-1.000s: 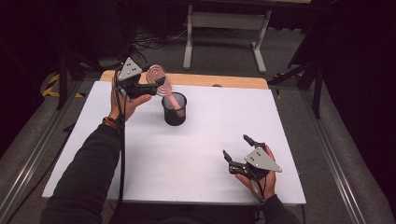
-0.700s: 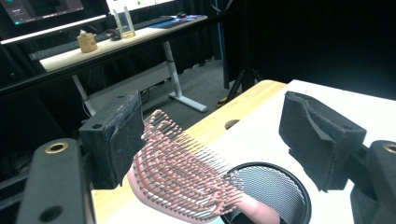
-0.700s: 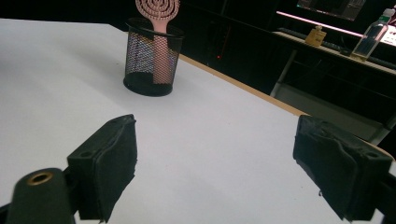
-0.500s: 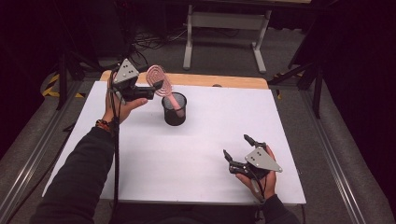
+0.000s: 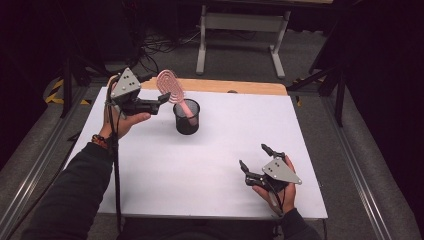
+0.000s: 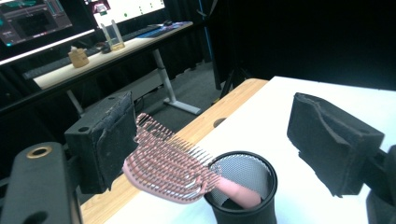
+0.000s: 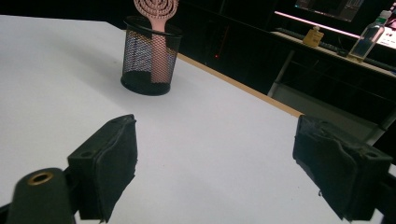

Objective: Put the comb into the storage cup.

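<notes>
A pink hairbrush (image 5: 170, 86) stands handle-down in a black mesh cup (image 5: 186, 117) at the far left of the white tabletop (image 5: 210, 170). Its head leans out to the left. My left gripper (image 5: 162, 101) hovers level just left of the brush head, and its jaws have just been opening. In the left gripper view the brush (image 6: 168, 163) and cup (image 6: 243, 191) sit ahead of the left gripper (image 6: 219, 135), and the pads press nothing. My right gripper (image 5: 253, 156) rests open at the near right. It faces the distant cup (image 7: 149, 56) and brush (image 7: 155, 9), and the right gripper (image 7: 215, 168) holds nothing.
A wooden strip (image 5: 215, 86) runs along the table's far edge. Beyond it stands a grey desk frame (image 5: 240, 25) on the dark floor. In the gripper views a desk with screens (image 6: 70, 18) and bottles (image 7: 369, 39) lies behind the table.
My left gripper has drawn back to the left and a little up from the brush head, with its jaws spreading. The brush stays leaning in the cup. The right gripper has kept still.
</notes>
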Demonstrator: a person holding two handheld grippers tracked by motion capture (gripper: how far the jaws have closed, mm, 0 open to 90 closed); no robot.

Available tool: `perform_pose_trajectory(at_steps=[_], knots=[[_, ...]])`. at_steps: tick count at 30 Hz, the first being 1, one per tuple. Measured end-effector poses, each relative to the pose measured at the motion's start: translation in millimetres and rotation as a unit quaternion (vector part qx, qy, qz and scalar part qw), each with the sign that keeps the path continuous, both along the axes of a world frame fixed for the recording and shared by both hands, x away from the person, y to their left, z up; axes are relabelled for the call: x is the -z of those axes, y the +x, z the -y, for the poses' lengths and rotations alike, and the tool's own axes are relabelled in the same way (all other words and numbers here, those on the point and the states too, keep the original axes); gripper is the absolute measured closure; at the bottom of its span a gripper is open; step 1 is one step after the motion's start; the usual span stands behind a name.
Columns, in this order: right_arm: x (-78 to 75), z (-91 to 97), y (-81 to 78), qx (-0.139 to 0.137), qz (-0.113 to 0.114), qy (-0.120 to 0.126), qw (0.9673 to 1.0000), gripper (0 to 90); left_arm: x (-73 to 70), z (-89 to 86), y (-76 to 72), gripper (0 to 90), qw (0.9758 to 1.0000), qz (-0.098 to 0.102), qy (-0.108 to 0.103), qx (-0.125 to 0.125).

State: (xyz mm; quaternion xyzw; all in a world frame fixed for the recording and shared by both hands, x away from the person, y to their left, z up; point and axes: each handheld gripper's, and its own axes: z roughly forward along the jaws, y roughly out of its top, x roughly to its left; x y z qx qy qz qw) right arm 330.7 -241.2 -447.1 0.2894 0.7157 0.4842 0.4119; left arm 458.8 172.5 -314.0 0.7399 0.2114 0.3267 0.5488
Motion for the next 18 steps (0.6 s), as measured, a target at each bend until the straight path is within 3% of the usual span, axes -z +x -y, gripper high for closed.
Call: perform_pose_trajectory(at_steps=[9,12,18], knots=[[-1.7,0.9,-0.3,0.004,0.004,-0.001,1.0,14.7,-1.2,-4.7,-19.3,14.9,0.9998,0.013,0.007,0.012],[-2.1,0.7,-0.6,0.005,0.005,-0.003,1.0,14.7,-1.9,-4.3,-26.1,15.5,0.9996,0.026,0.007,0.014],[-2.4,1.2,-0.4,0.007,0.007,-0.003,0.9999,14.7,-1.4,-2.3,-33.1,15.4,0.9993,0.028,0.014,0.022]])
